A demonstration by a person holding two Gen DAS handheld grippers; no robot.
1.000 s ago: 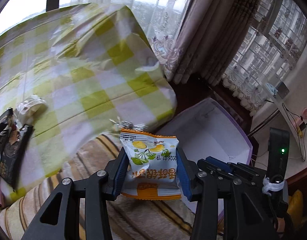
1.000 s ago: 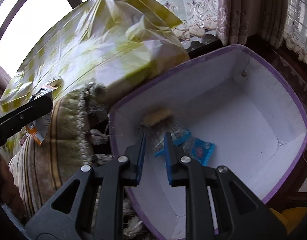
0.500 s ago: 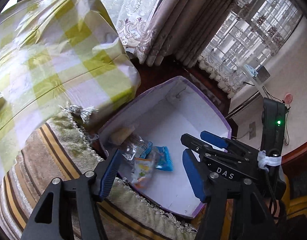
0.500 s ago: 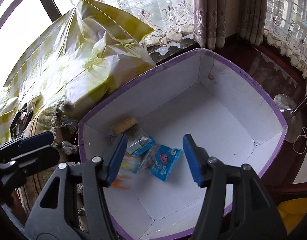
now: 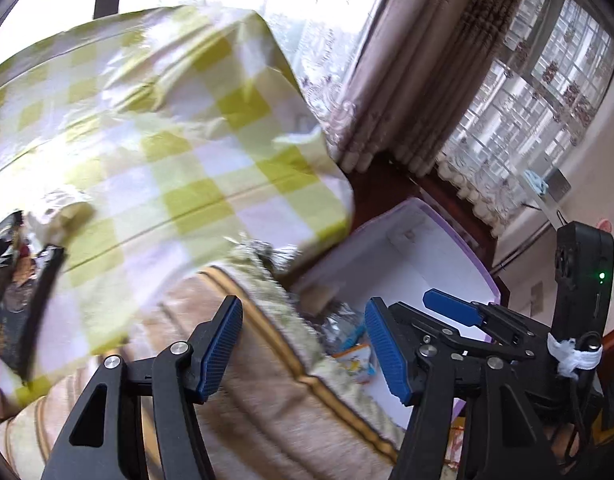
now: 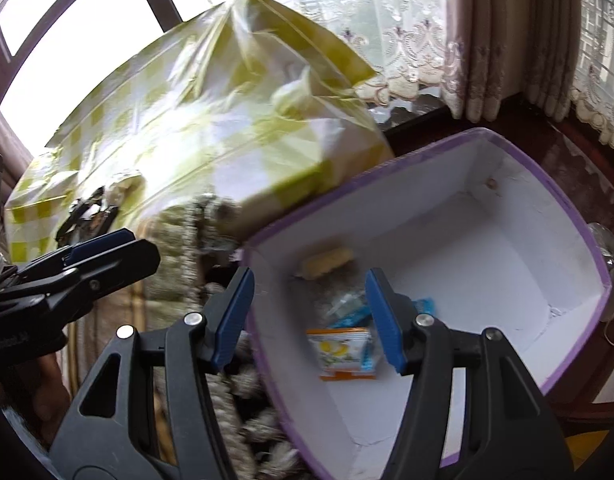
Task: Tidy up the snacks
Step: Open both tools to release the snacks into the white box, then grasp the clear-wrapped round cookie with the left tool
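Observation:
A purple-rimmed white box point(image 6: 519, 200) sits low beside the cloth-covered table; it also shows in the left wrist view point(image 5: 459, 240). Inside lie an orange-and-white lemon snack packet point(image 6: 343, 354), blue packets point(image 6: 351, 312) and a yellow bar point(image 6: 327, 262). My right gripper point(image 6: 307, 316) is open and empty above the box's near left corner. My left gripper point(image 5: 303, 348) is open and empty over the striped cloth edge, left of the box; the packets point(image 5: 355, 356) show partly between its fingers. Dark snack packets point(image 5: 23, 300) lie on the checked tablecloth at left.
A yellow-and-white checked cloth point(image 5: 167, 140) covers the table, with a striped fringed cloth point(image 5: 267, 400) hanging below. Curtains point(image 5: 407, 80) and a window stand behind. The left gripper point(image 6: 67, 276) shows at the left of the right wrist view.
My left gripper opened and dropped the lemon packet into the box, then swung back left toward the table. My right gripper opened wide above the box.

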